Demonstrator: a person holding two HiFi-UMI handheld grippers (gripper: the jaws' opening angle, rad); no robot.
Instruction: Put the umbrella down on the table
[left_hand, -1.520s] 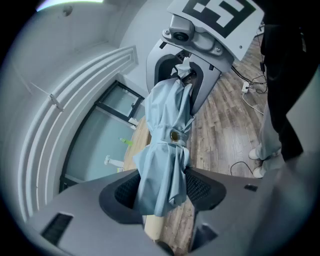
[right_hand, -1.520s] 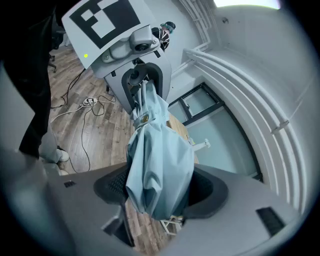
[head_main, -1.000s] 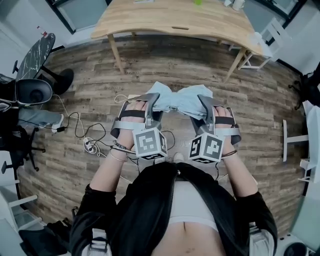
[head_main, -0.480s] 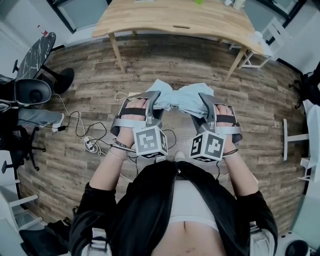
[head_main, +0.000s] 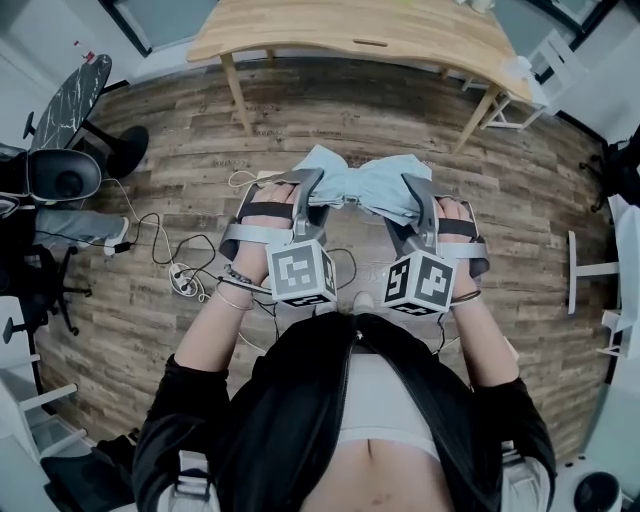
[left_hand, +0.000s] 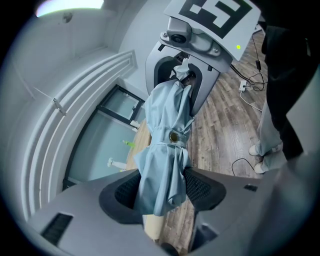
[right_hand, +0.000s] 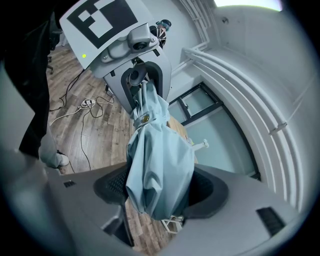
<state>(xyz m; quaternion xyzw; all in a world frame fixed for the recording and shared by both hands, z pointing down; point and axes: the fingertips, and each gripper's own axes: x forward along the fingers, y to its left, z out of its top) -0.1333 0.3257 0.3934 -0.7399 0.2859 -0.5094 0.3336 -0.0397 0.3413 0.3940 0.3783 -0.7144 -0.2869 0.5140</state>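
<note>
A folded light-blue umbrella (head_main: 362, 190) hangs level between my two grippers above the wooden floor. My left gripper (head_main: 312, 203) is shut on its left end and my right gripper (head_main: 412, 205) is shut on its right end. In the left gripper view the umbrella (left_hand: 165, 150) runs from my jaws to the right gripper opposite, with a strap and brass snap round its middle. The right gripper view shows the same umbrella (right_hand: 159, 160) pinched between the dark pads. The wooden table (head_main: 300, 35) stands ahead, beyond a strip of floor.
A dark office chair (head_main: 60, 175) and a round marble-topped table (head_main: 75, 95) stand at the left. Cables and a power strip (head_main: 182, 285) lie on the floor near my left arm. White furniture (head_main: 590, 270) sits at the right edge.
Both grippers and the umbrella have shifted slightly forward, and the table sits higher in the view. The grip on both ends is unchanged.
</note>
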